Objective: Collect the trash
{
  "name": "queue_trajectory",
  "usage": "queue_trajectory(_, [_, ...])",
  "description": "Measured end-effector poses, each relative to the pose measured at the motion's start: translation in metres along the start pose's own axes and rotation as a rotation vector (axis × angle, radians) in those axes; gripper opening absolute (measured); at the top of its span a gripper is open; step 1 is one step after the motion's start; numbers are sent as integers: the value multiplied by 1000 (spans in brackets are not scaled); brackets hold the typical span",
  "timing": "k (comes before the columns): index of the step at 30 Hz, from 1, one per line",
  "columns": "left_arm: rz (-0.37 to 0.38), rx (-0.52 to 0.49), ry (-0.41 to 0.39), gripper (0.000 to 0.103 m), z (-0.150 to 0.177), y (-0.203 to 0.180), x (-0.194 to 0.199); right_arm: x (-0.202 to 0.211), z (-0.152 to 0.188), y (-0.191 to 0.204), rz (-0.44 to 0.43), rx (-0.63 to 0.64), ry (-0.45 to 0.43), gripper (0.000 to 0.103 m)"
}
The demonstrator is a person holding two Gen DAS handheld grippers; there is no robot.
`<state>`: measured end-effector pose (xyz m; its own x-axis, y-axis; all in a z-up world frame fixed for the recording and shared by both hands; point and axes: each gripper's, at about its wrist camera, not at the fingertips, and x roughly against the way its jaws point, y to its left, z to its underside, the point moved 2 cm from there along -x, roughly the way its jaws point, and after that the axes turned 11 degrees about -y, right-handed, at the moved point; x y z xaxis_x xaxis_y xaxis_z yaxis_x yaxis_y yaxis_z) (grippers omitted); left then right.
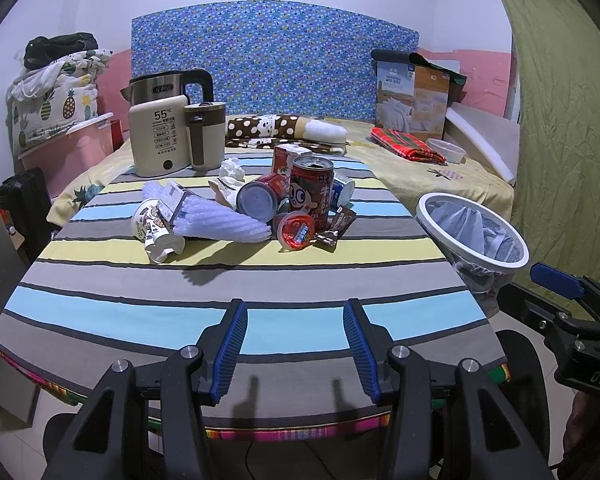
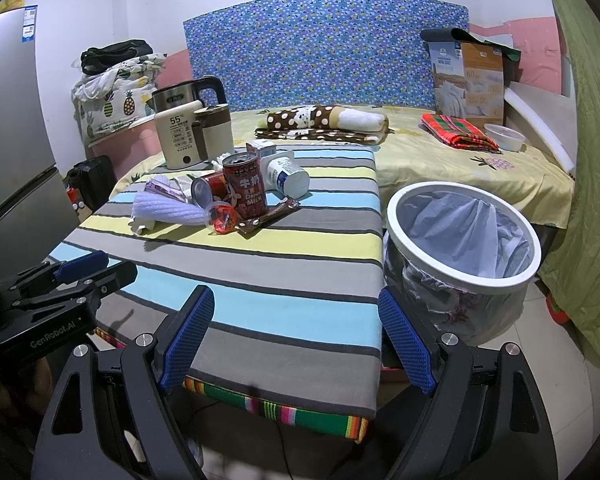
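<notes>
Left wrist: upright red milk can [image 1: 312,192] amid cluttered trash.

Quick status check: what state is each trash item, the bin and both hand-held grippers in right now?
Tall red milk can: upright, top opened.
Second red can: lying on its side.
Printed paper cup: tipped over, crushed.
White-rimmed bin with plastic liner: open, looks empty.
Left hand-held gripper: open, empty.
Right hand-held gripper: open, empty.

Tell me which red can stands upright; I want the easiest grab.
The tall red milk can with the open top; the other red can lies sideways.
</notes>
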<state>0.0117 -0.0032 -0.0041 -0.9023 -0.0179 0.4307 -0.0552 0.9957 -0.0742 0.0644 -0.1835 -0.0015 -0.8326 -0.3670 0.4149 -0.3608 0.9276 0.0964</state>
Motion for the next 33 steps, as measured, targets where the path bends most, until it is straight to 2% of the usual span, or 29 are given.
queue_trajectory(33, [-2, -3, -1, 50, -1, -2, 0, 0, 1, 0, -1, -2, -1, 85])
